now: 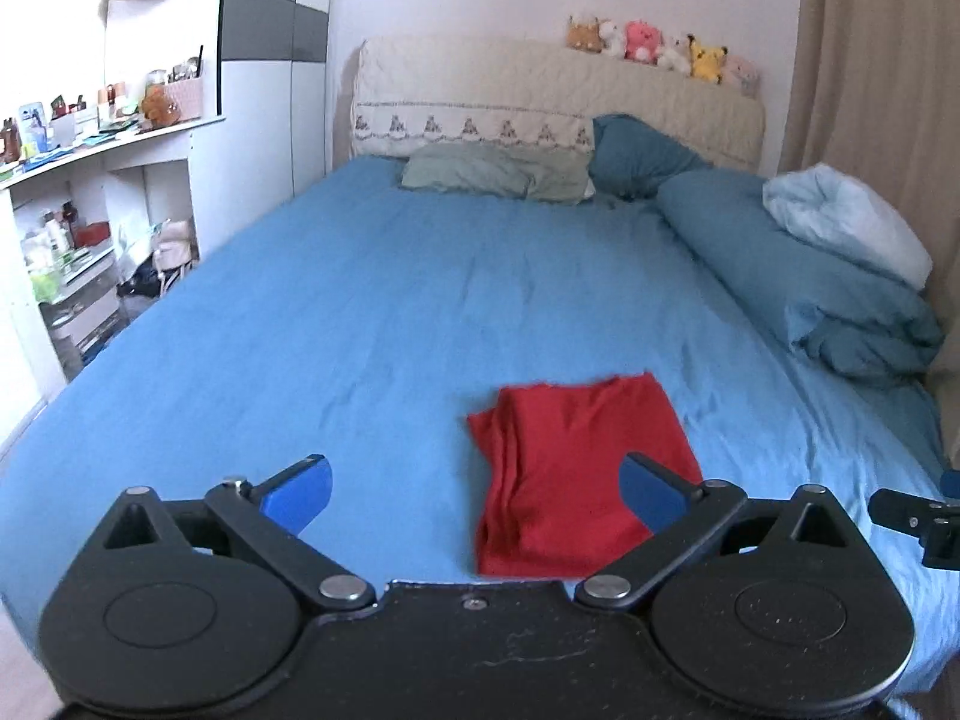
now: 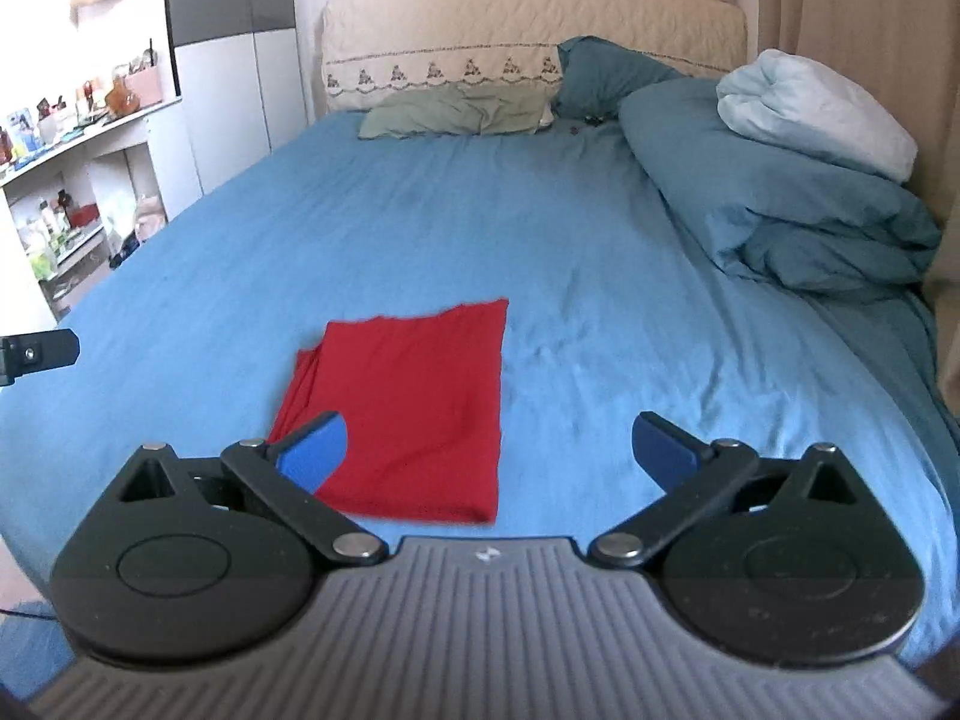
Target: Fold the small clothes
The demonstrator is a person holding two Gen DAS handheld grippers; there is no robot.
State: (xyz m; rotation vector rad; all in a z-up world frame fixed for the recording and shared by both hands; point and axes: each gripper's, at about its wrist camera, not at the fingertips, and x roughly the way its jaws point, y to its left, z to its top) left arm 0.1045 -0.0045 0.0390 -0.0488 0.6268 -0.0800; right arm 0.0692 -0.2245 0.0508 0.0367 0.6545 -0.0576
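Observation:
A small red garment (image 1: 570, 468) lies folded into a rough rectangle on the blue bed sheet (image 1: 360, 312), near the bed's front edge. It also shows in the right wrist view (image 2: 414, 414). My left gripper (image 1: 474, 495) is open and empty, held above the sheet just in front of the garment, its right finger over the cloth's near corner. My right gripper (image 2: 489, 453) is open and empty, held just in front of the garment's right side, its left finger over the cloth's near left part. Neither touches the cloth.
A folded teal duvet (image 2: 792, 198) with a pale blue blanket (image 2: 822, 114) lies along the bed's right side. Pillows (image 2: 456, 111) and a padded headboard (image 2: 528, 36) with plush toys are at the far end. Cluttered white shelves (image 1: 90, 228) stand at the left.

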